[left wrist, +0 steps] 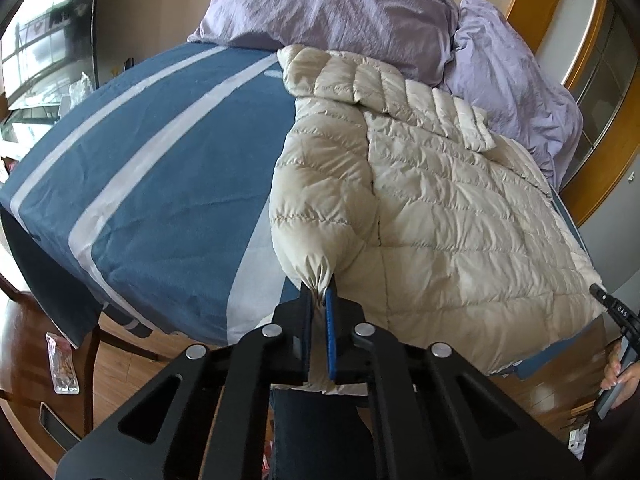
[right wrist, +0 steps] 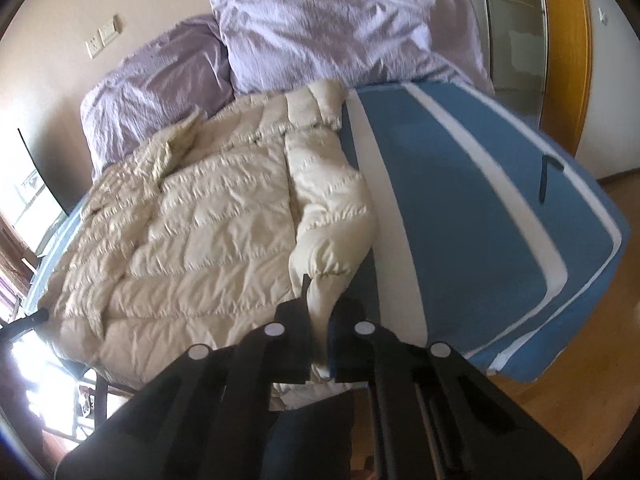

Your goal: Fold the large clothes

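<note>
A cream quilted down jacket (left wrist: 460, 216) lies spread flat on a bed covered by a blue sheet with pale stripes (left wrist: 152, 184), its collar toward the far end where two crumpled lilac pillows (left wrist: 332, 4) lean against the wall. In the left wrist view, going left to right, a clear packet (left wrist: 62, 364) with something pale in it lies on the wooden floor below the bed's near edge; what it holds is too blurred to tell. Next comes the left gripper (left wrist: 319, 300), its jaws pinched tight on the gathered cuff of the jacket's left sleeve (left wrist: 316, 184), which runs along the jacket's side. At the far right edge a hand (left wrist: 622, 376) and a black tool tip are cut off by the frame. In the right wrist view the right gripper (right wrist: 320, 304) is clamped on the cuff of the other sleeve (right wrist: 336, 216); motion blur softens its fingertips, and the jacket's near hem drops out of sight behind the gripper body.
</note>
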Tool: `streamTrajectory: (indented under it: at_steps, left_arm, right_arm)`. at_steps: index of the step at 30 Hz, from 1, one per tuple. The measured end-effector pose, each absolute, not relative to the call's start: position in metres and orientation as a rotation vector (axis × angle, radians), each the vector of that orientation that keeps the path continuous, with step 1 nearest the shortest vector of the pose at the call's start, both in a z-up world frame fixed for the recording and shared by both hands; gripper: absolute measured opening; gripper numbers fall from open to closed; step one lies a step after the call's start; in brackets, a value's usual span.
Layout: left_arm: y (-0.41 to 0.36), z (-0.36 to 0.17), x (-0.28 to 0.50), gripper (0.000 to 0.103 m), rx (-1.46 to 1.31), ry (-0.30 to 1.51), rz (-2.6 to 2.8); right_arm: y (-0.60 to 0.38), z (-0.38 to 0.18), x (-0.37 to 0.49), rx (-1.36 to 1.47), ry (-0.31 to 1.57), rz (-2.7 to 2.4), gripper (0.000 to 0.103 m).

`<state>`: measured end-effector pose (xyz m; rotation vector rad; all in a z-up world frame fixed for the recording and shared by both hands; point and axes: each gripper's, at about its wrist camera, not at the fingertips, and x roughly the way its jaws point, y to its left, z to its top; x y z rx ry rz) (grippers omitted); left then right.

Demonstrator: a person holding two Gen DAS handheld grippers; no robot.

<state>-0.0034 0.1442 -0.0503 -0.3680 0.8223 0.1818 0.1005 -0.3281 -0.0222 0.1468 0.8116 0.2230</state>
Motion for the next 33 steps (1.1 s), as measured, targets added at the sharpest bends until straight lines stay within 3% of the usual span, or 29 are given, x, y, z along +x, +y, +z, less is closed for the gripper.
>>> streamTrajectory:
  at_steps: [16,33]
  left_arm:
    - [0.151,0.028,0.049,0.003,-0.277,0.658,0.220]
    - [0.177,0.058,0.200,0.003,-0.254,0.653,0.308]
  right_arm:
    - [-0.303,0.044,0.162,0.086,0.648,0.188,0.005]
    - [-0.275,0.050,0.311,0.132,0.640,0.146,0.006]
